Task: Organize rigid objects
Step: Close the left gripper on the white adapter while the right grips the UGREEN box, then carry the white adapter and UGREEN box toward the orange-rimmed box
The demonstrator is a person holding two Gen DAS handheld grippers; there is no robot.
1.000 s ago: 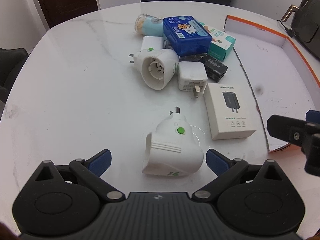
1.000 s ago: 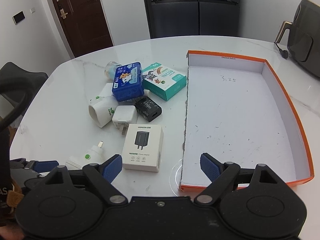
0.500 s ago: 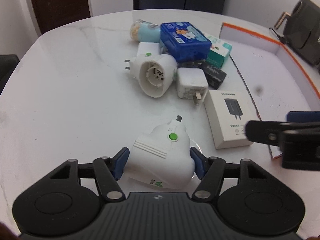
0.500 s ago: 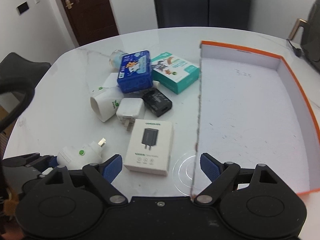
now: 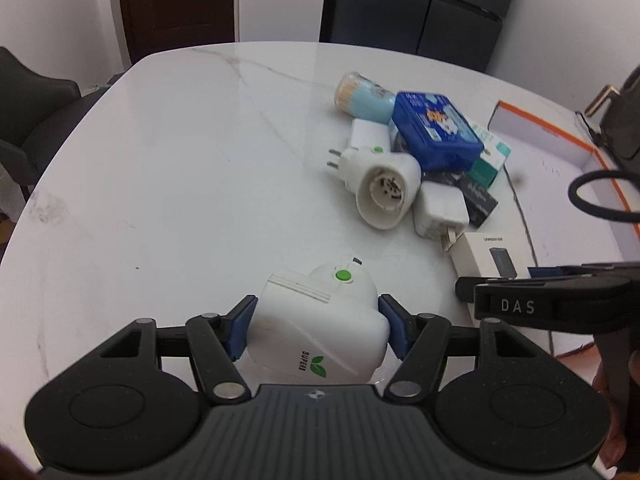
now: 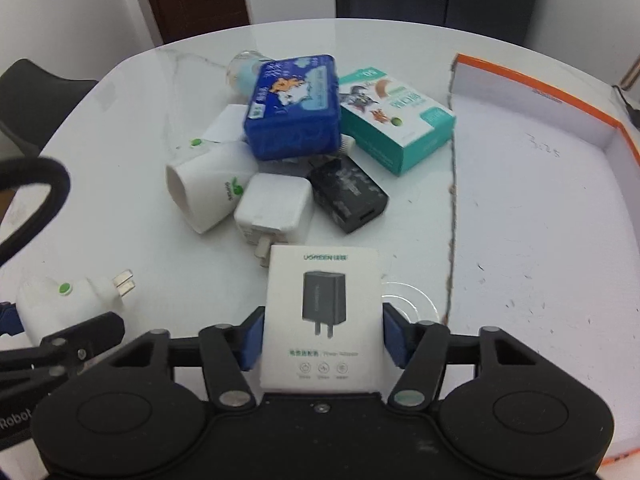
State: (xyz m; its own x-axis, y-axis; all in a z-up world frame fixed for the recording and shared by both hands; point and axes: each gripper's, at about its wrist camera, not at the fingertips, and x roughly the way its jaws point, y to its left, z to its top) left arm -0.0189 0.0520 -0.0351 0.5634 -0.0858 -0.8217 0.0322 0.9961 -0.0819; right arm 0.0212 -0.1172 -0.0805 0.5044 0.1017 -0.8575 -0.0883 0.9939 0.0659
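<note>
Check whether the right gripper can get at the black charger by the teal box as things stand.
Probably not yet: the right gripper has its jaws, which have just been closing, around the white charger box, which lies between it and the black charger. Nothing rests on the charger's top.

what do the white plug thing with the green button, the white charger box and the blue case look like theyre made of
White plug adapter with green button: hard moulded plastic, smooth semi-gloss shell with ridges. White square charger box: printed cardboard, matte, sharp folded edges. Blue rectangular case: likely rigid plastic or tin, slightly glossy with rounded corners and a printed label; which of the two cannot be told.
</note>
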